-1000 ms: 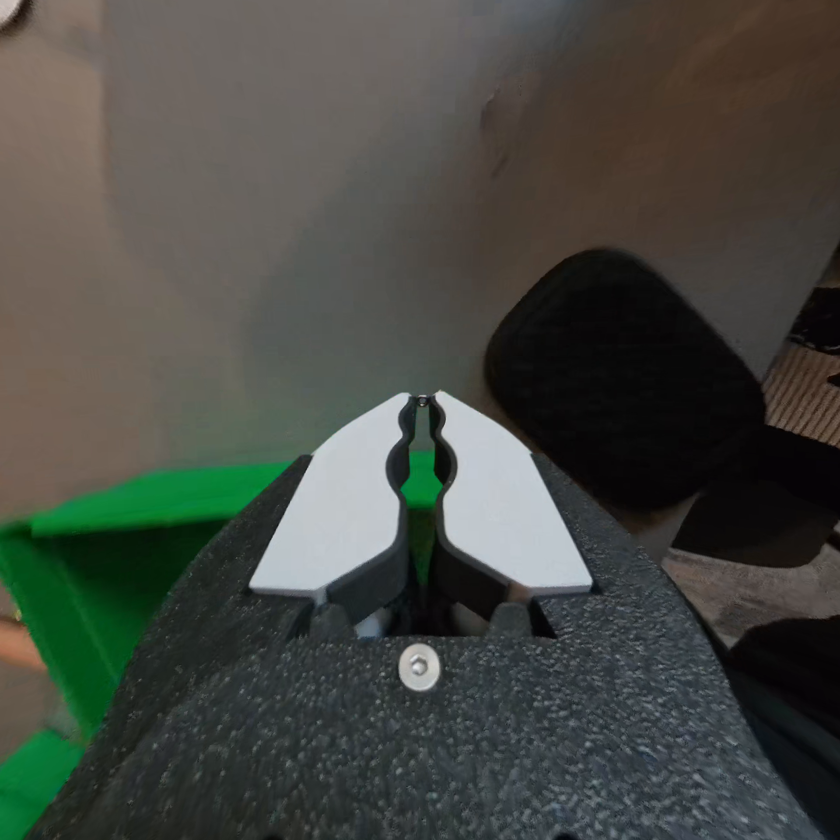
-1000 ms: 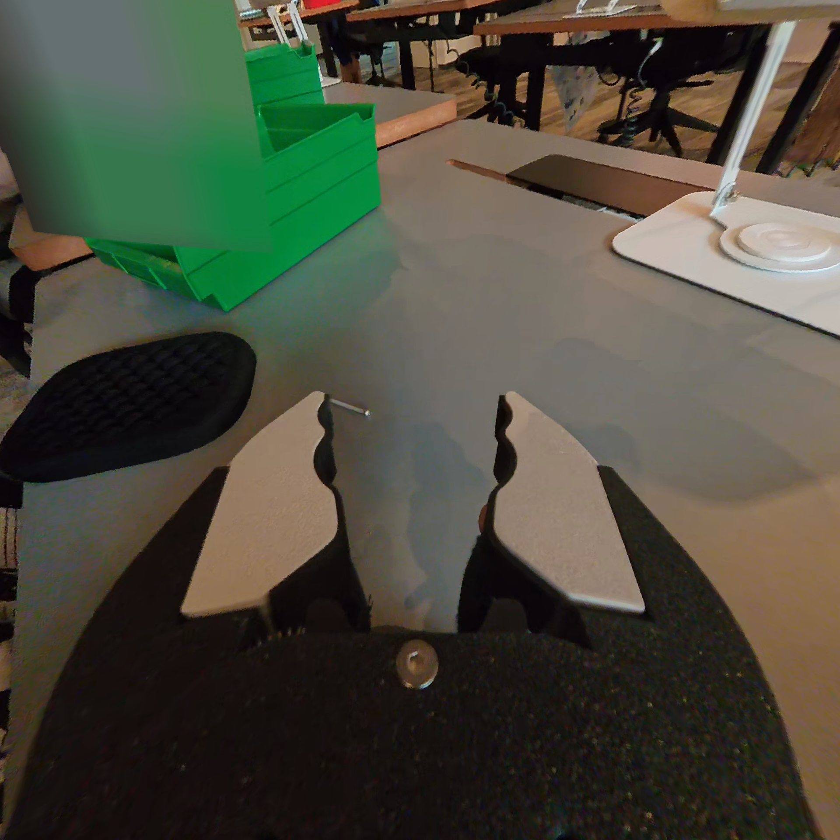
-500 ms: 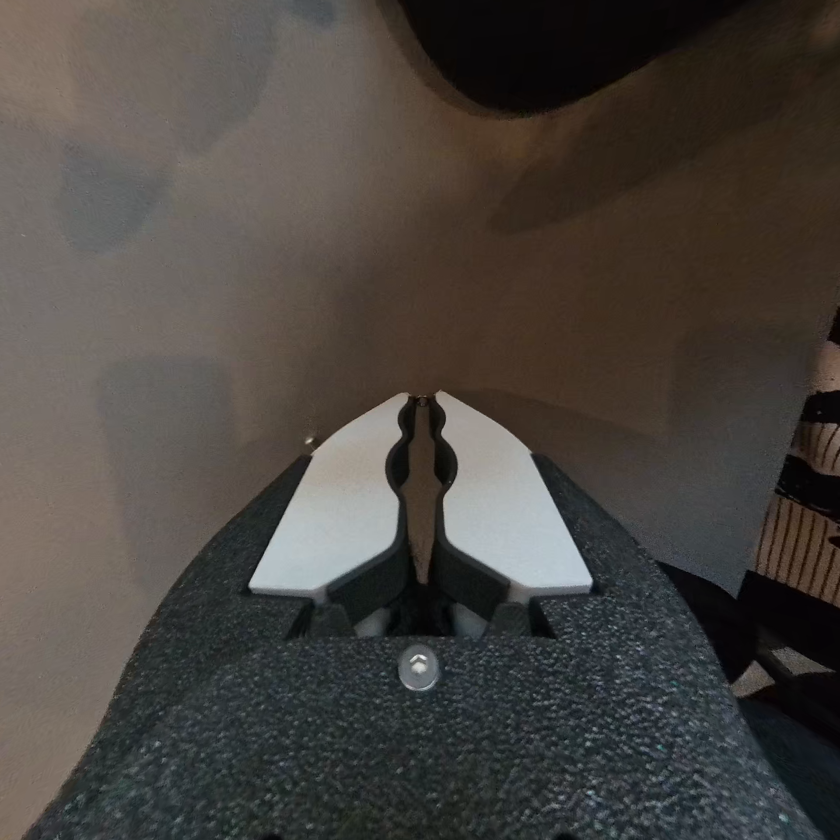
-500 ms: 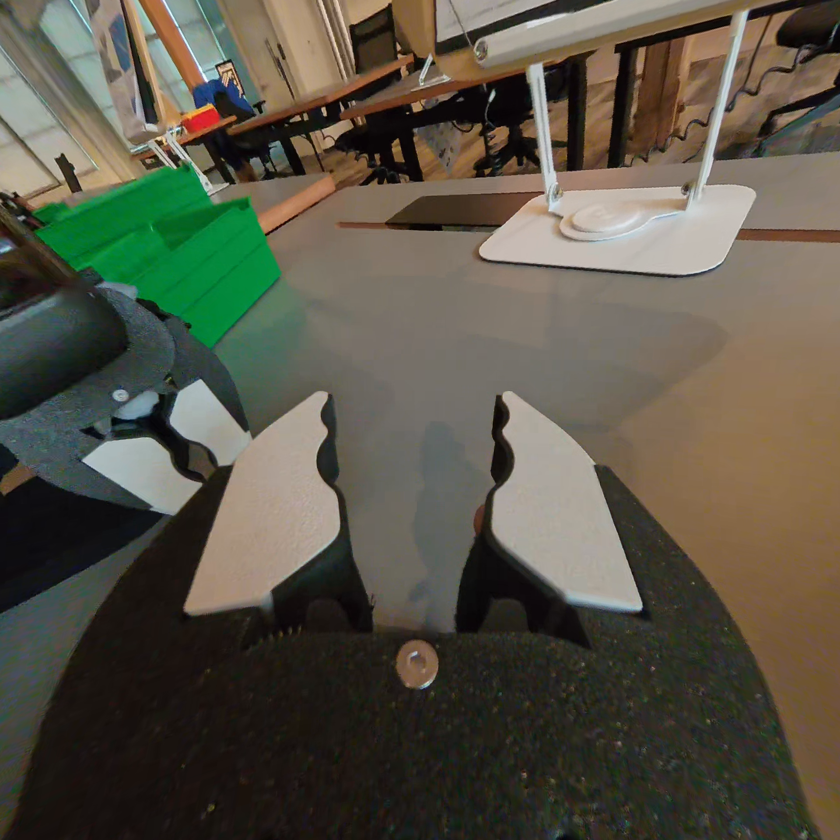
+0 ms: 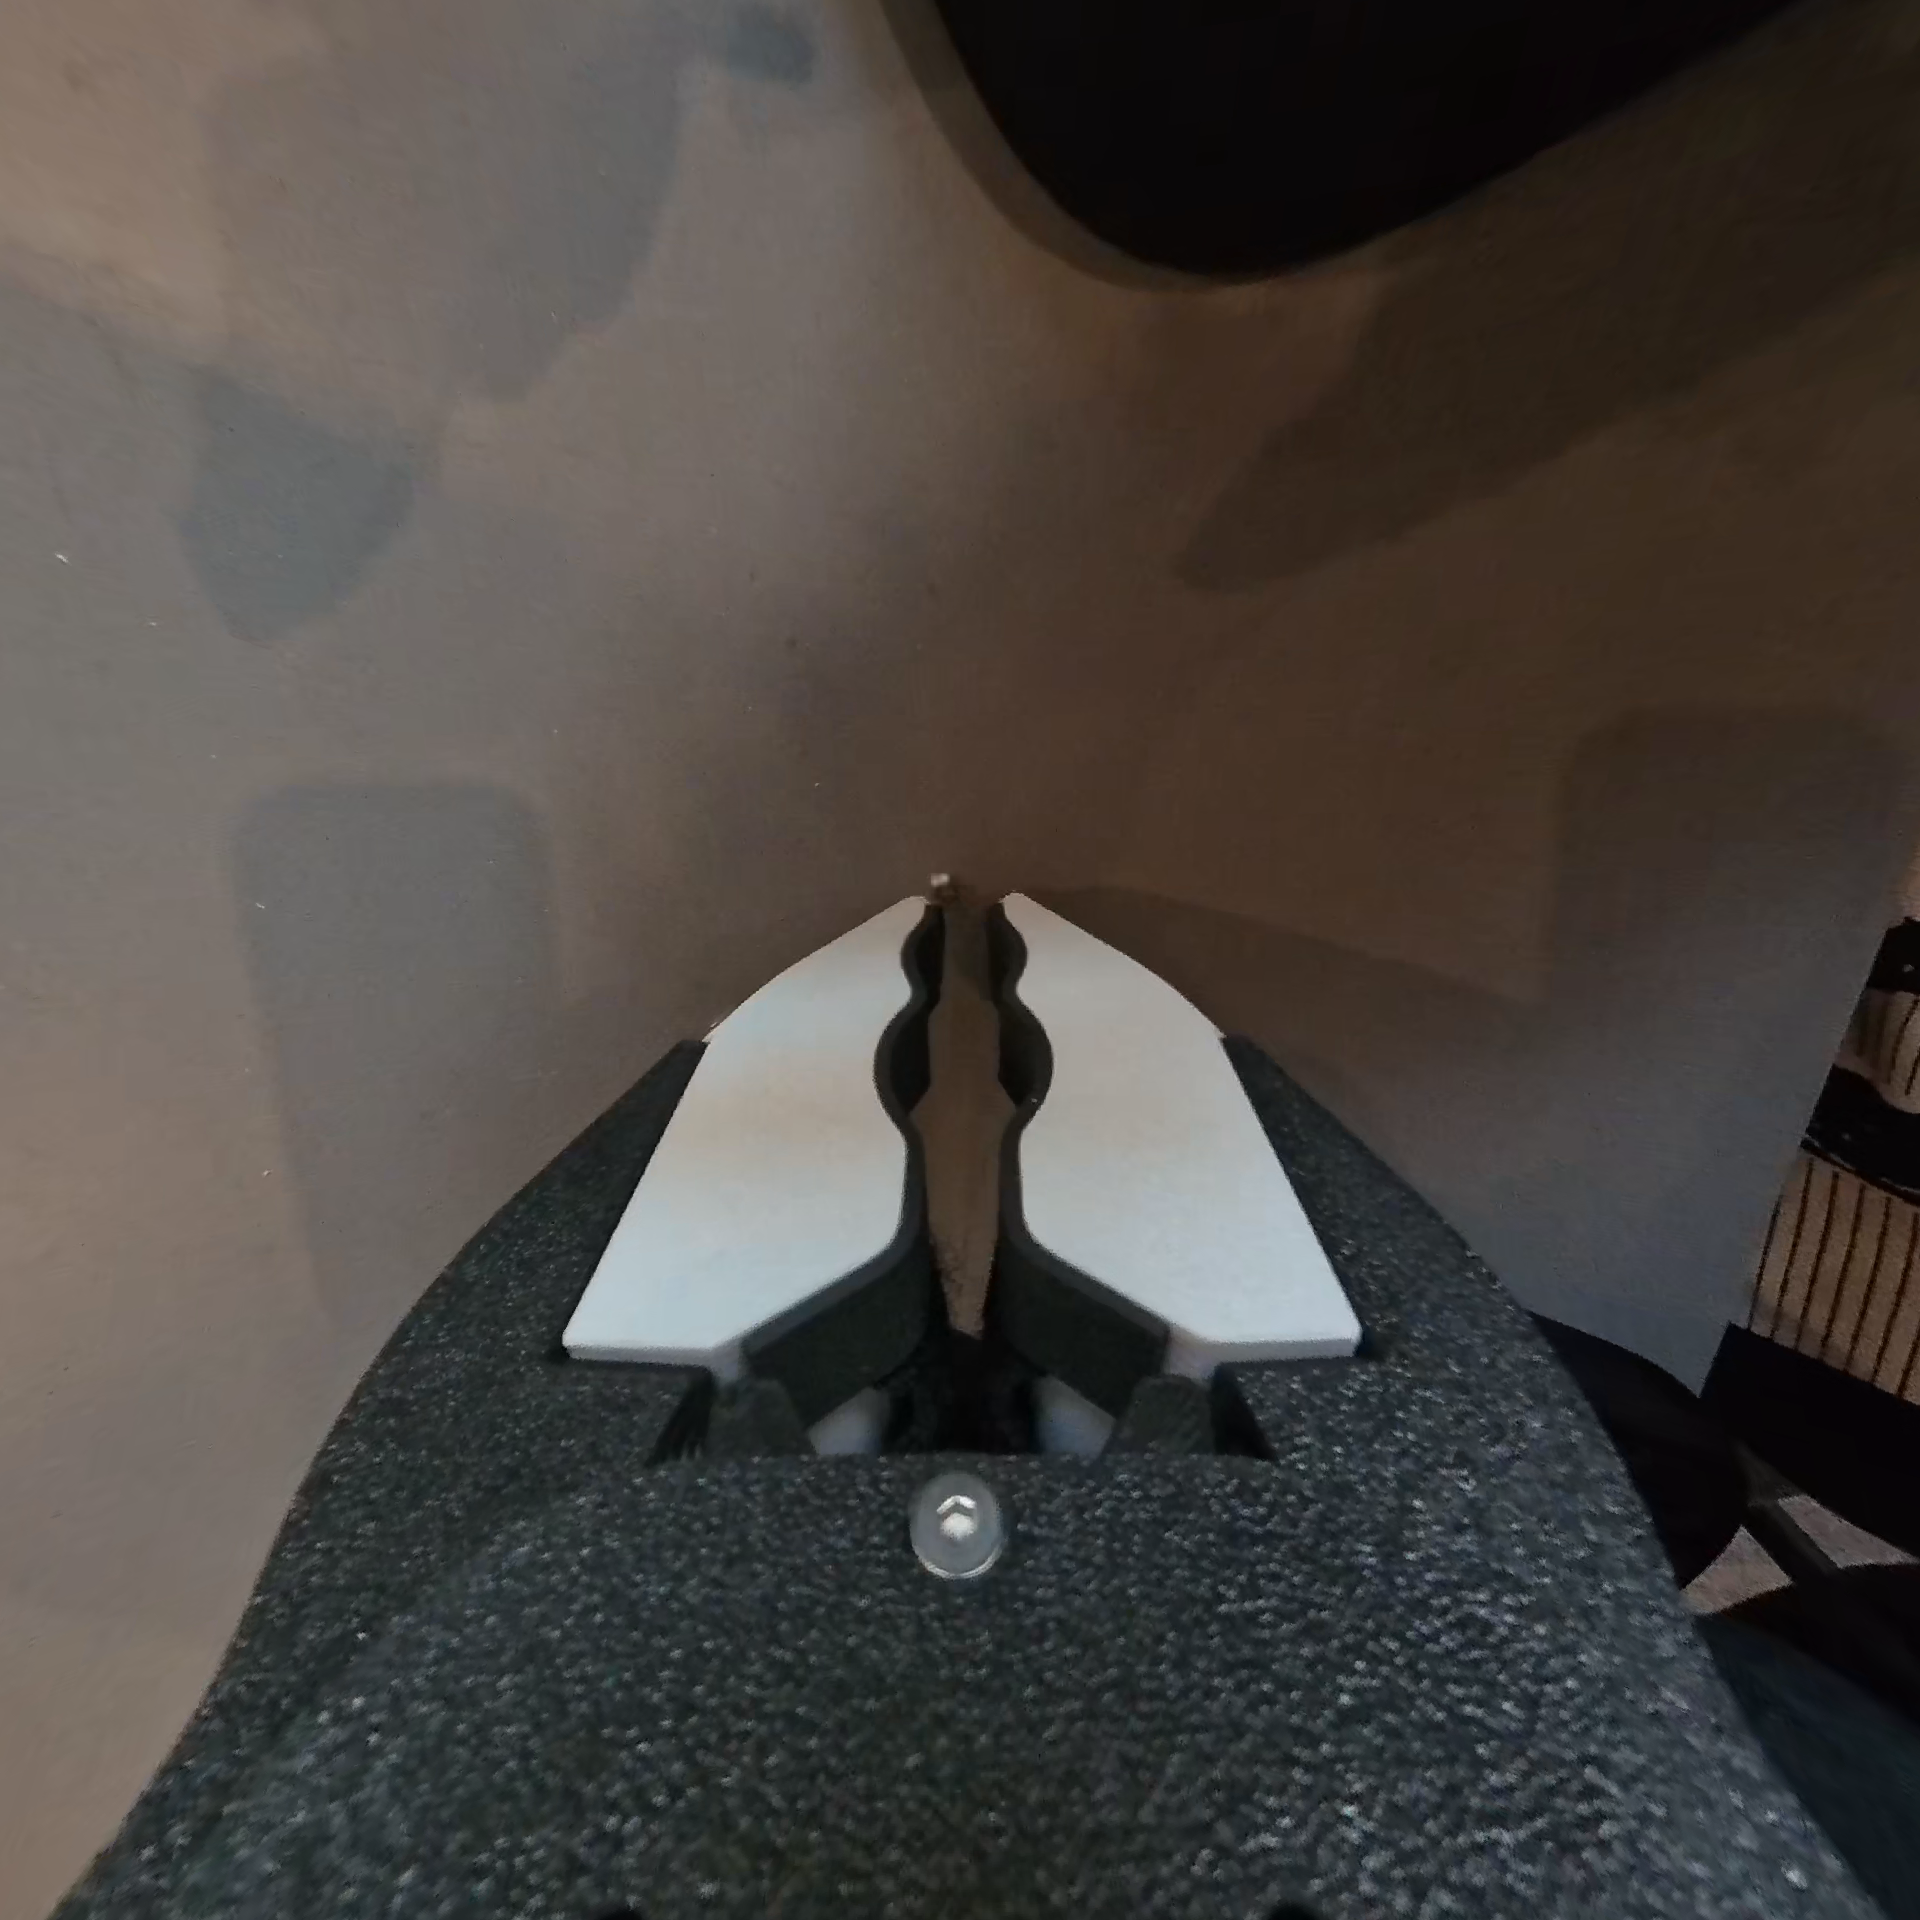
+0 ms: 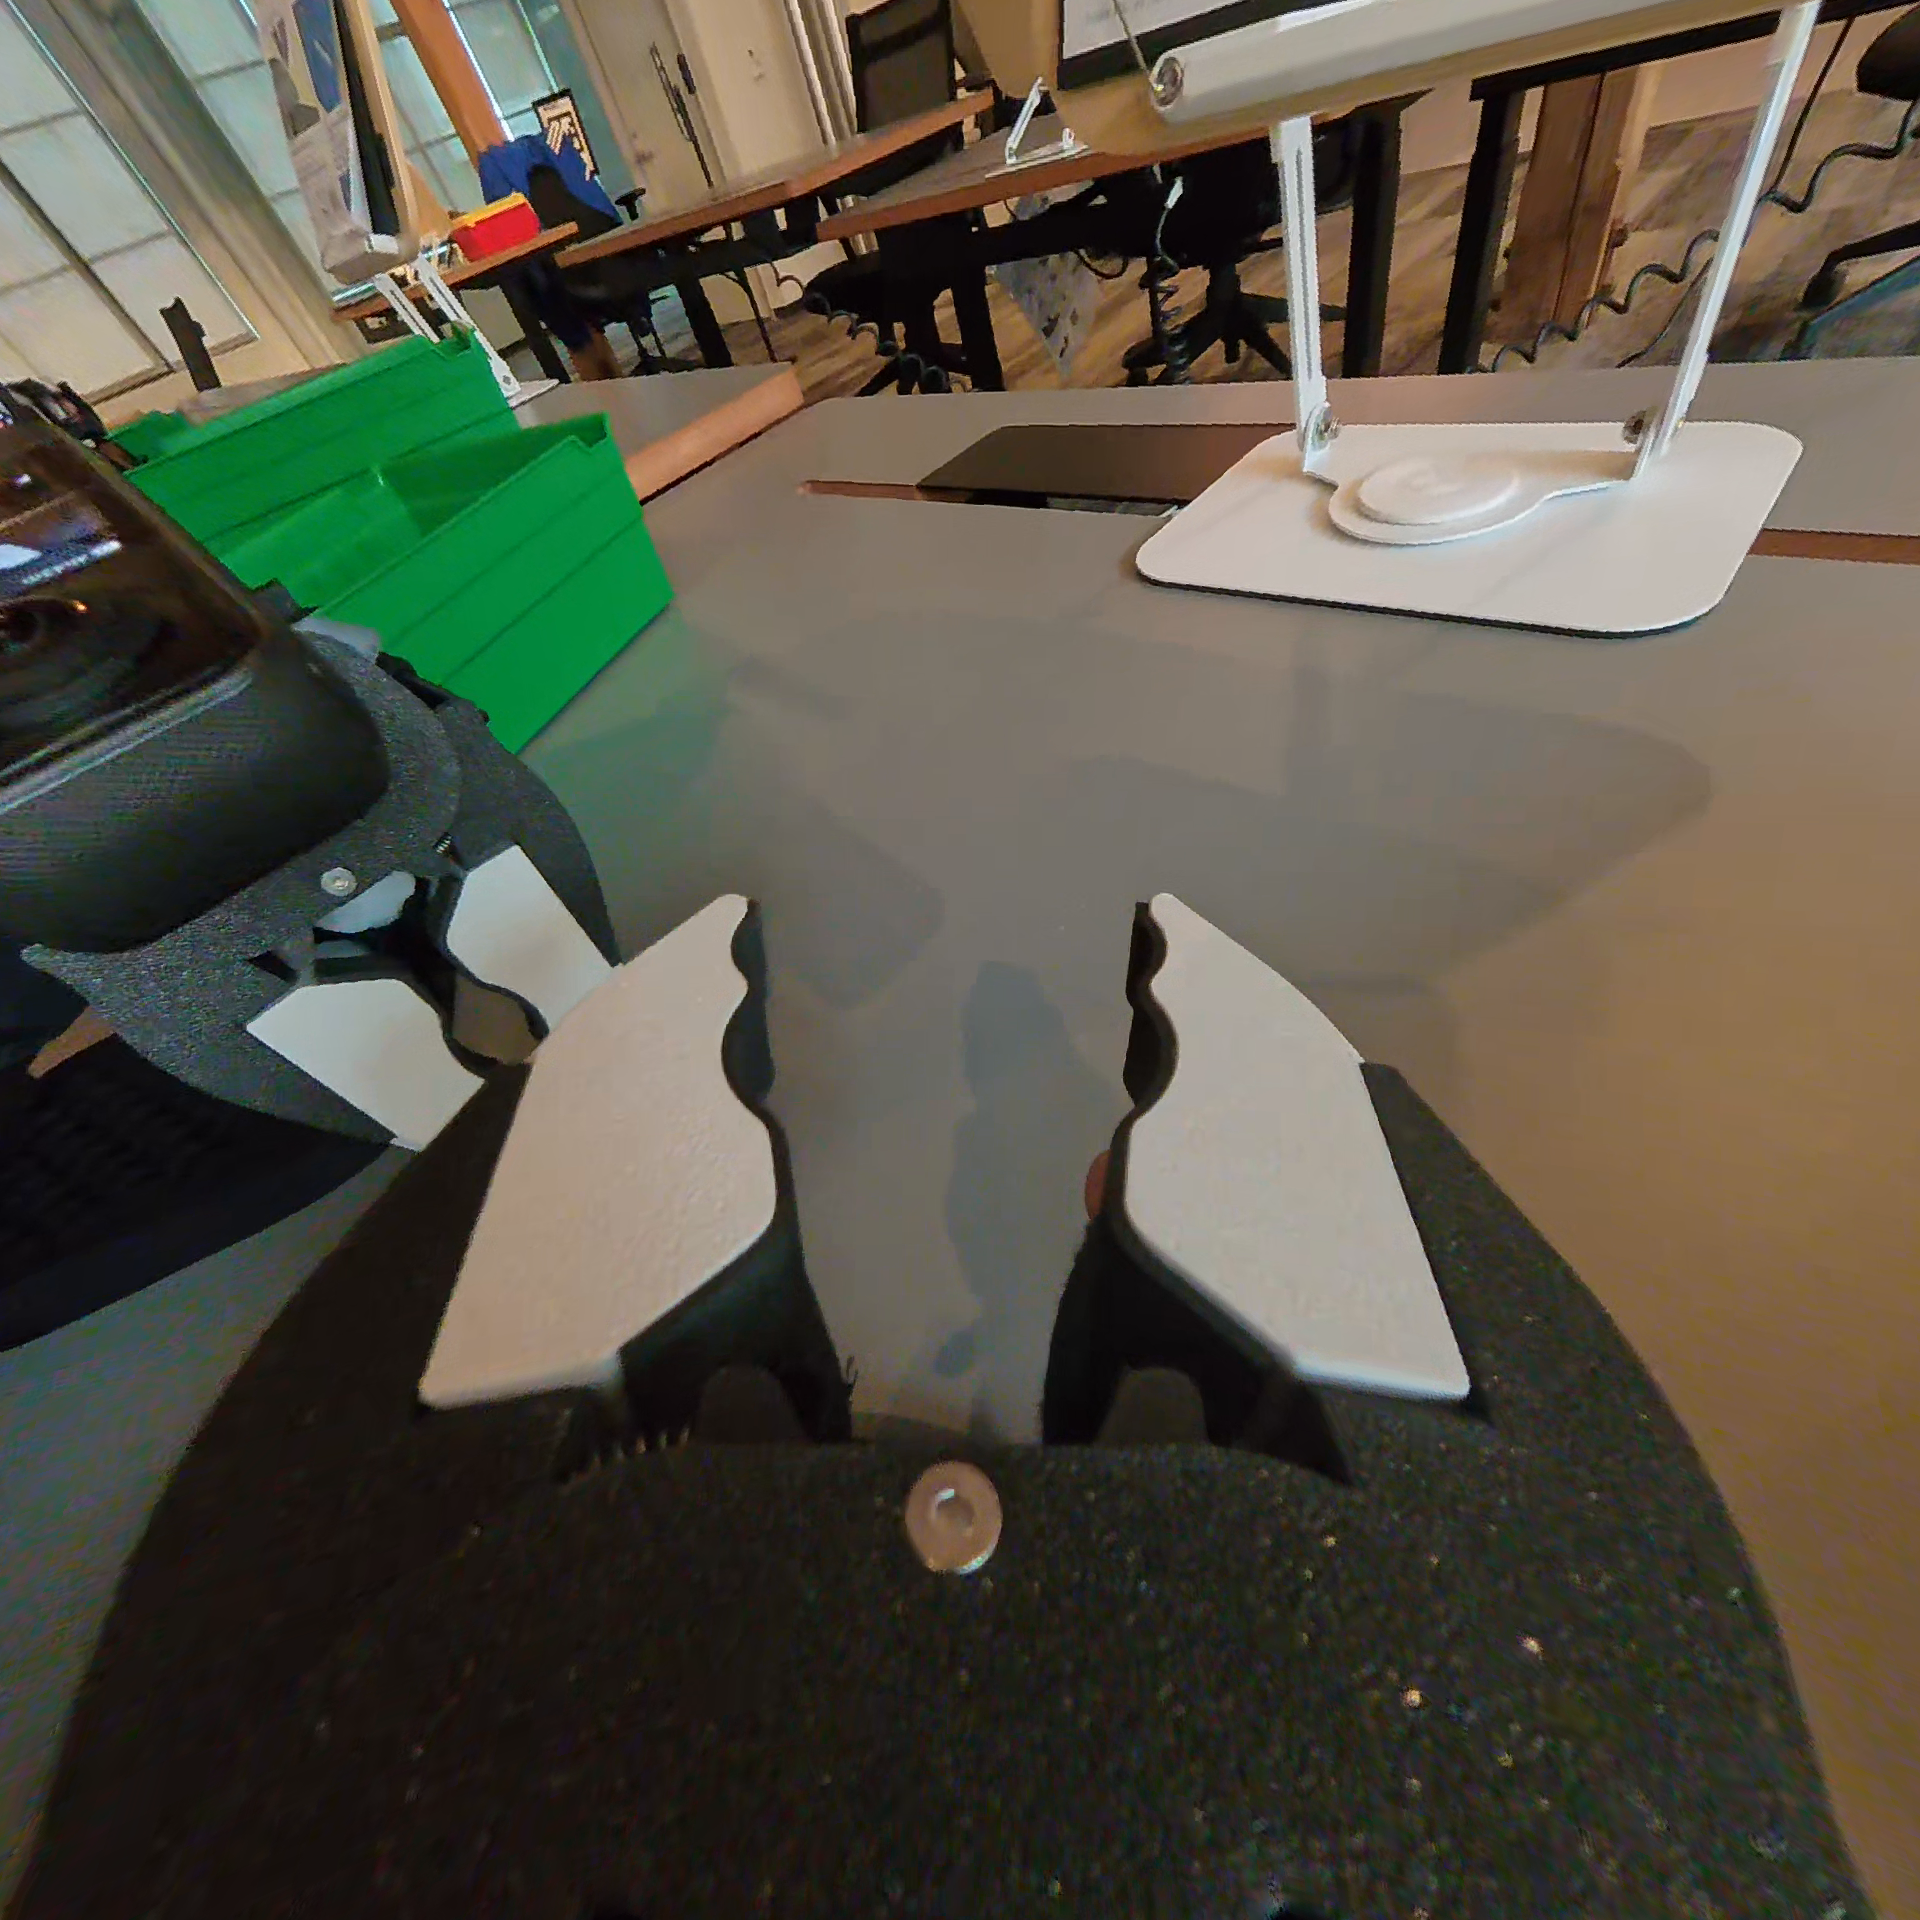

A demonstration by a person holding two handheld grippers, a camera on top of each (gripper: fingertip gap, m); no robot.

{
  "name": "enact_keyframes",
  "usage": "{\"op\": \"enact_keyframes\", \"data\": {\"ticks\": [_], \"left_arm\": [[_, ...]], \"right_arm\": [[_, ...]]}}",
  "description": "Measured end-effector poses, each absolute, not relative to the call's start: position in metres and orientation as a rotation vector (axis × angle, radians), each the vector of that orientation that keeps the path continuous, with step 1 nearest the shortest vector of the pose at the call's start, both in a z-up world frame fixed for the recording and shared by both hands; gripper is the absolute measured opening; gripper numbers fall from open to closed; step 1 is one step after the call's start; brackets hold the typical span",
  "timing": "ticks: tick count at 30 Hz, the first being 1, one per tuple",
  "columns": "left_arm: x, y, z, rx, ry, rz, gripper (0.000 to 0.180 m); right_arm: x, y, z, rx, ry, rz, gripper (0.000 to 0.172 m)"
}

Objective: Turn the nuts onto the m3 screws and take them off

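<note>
The left tool (image 5: 961, 902) points down close to the grey worktop (image 5: 623, 623), its jaws nearly together with a small metal piece (image 5: 938, 884) (probably the nut) at the tips. The right tool (image 6: 945, 914) hangs spread and empty, likely awaiting a screw.

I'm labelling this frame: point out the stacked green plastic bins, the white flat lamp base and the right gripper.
green plastic bins (image 6: 499, 582), right wrist view, front wall.
white lamp base (image 6: 1455, 561), right wrist view, flat plate.
right gripper (image 6: 945, 925), right wrist view, midway between fingertips.
</note>
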State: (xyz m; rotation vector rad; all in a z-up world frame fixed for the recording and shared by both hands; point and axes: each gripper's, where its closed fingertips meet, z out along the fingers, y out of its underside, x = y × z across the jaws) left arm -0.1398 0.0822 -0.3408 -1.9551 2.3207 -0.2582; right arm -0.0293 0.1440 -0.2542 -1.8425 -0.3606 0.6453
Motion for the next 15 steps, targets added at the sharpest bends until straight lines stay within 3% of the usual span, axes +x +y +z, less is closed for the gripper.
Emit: {"op": "enact_keyframes", "data": {"ticks": [5, 12, 15], "left_arm": [[-0.144, 0.088, -0.323, -1.959, 2.203, -0.367, 0.017], [-0.155, 0.109, -0.275, -1.807, 1.664, -0.726, 0.047], [-0.169, 0.111, -0.265, -1.703, 1.448, -0.835, 0.051]], "right_arm": [[-0.033, 0.143, -0.256, -1.847, -0.387, 0.651, 0.066], [-0.053, 0.134, -0.26, -1.873, -0.529, 0.675, 0.064], [-0.07, 0.122, -0.262, -1.912, -0.682, 0.67, 0.057]]}}
